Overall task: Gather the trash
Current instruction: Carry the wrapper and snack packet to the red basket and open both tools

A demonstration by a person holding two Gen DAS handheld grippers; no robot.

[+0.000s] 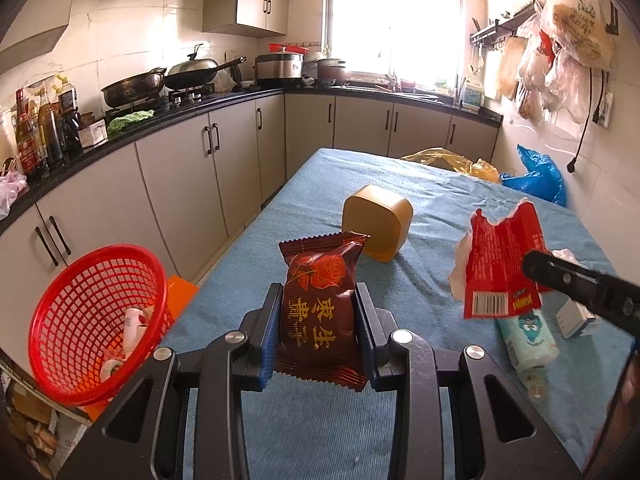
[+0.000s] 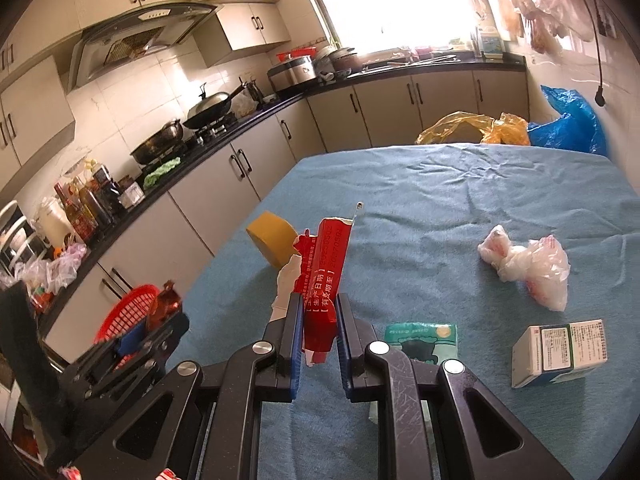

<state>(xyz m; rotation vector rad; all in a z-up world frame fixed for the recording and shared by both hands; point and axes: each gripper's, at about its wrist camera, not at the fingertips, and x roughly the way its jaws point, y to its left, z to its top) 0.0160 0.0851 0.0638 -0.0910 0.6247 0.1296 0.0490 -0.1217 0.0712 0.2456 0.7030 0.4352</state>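
- The left tool (image 1: 318, 300) was clamped on a dark brown snack packet (image 1: 320, 312), its two fingers pressed against the packet's sides. The packet stood upright above the bench (image 1: 320, 432), printed with a red rose and gold characters, its crimped top edge flared.
- The right tool (image 2: 318, 312) was closed on a torn red wrapper (image 2: 326, 276), held edge-on and upright, with white date printing down its side and a ragged top. A bit of white paper showed just behind it.
- Only the left wrist view showed the red wrapper's flat face, with a barcode at its lower edge, and one black finger of the right tool reaching in from the right.
- Only the right wrist view showed a crumpled clear plastic bag (image 2: 528, 268) lying on the blue cloth, well apart from the tool, and most of a white medicine box (image 2: 560, 354) near the bench's right side.
- A green tissue pack (image 2: 420, 334) lay on the bench just beside the right tool.
- A red mesh basket (image 1: 96, 320) stood tilted off the bench's left edge, with some white scraps inside.
- Farther back, a yellow box (image 1: 378, 220) lay on its side near the middle of the bench.
- At the far end sat a yellow plastic bag (image 2: 468, 128) and a blue plastic bag (image 2: 568, 120).
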